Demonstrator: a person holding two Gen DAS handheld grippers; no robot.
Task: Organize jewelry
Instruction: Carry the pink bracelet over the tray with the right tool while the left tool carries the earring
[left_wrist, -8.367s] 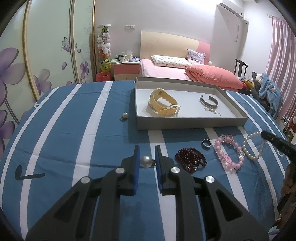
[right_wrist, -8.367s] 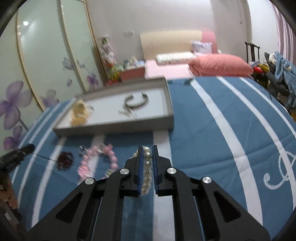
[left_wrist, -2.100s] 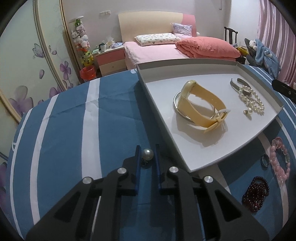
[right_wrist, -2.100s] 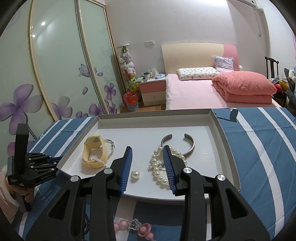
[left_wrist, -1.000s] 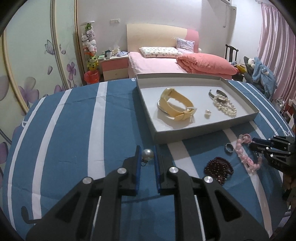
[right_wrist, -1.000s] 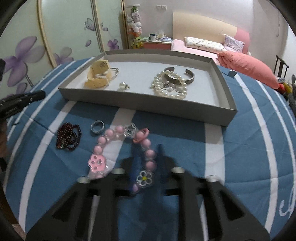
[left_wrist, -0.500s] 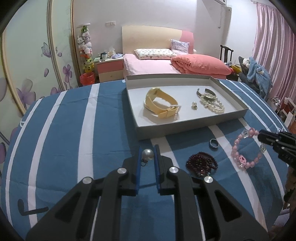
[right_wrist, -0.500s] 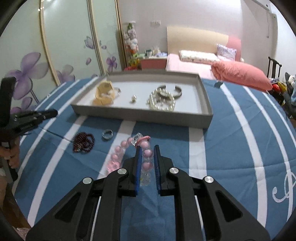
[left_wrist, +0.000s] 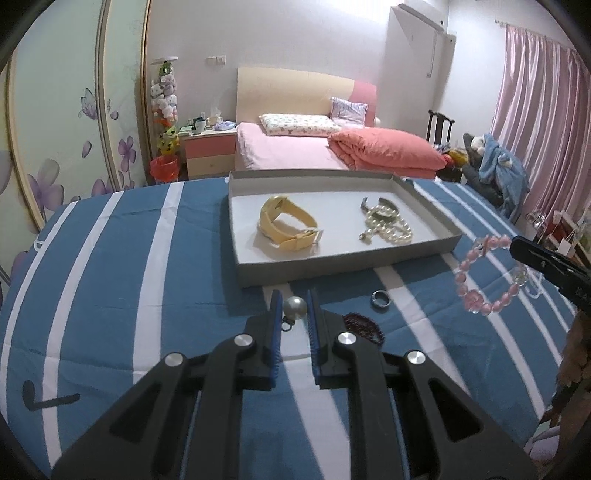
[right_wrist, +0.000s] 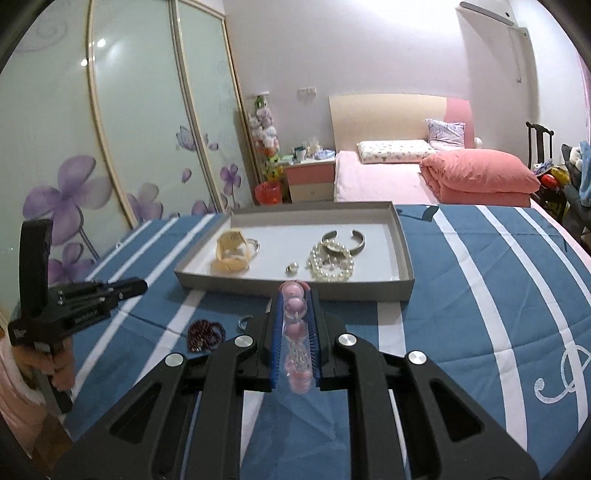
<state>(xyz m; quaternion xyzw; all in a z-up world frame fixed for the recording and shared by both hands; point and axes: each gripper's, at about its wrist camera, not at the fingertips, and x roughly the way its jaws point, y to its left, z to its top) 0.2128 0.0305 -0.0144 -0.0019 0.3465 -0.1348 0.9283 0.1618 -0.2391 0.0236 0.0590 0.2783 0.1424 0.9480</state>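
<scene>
Pink bead bracelet (right_wrist: 295, 332), clamped lengthwise in our right gripper (right_wrist: 294, 325); tray (right_wrist: 400, 236) lies straight ahead; left gripper (left_wrist: 292, 317) pinches pearl earring (left_wrist: 294, 307)

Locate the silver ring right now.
In the left wrist view the silver ring lies on the striped blue cloth, in front of the tray, right of the dark red bracelet.

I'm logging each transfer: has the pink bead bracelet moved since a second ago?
Yes. The pink bead bracelet is up off the striped cloth, pinched in the right gripper and hanging in the air short of the gray tray.
</scene>
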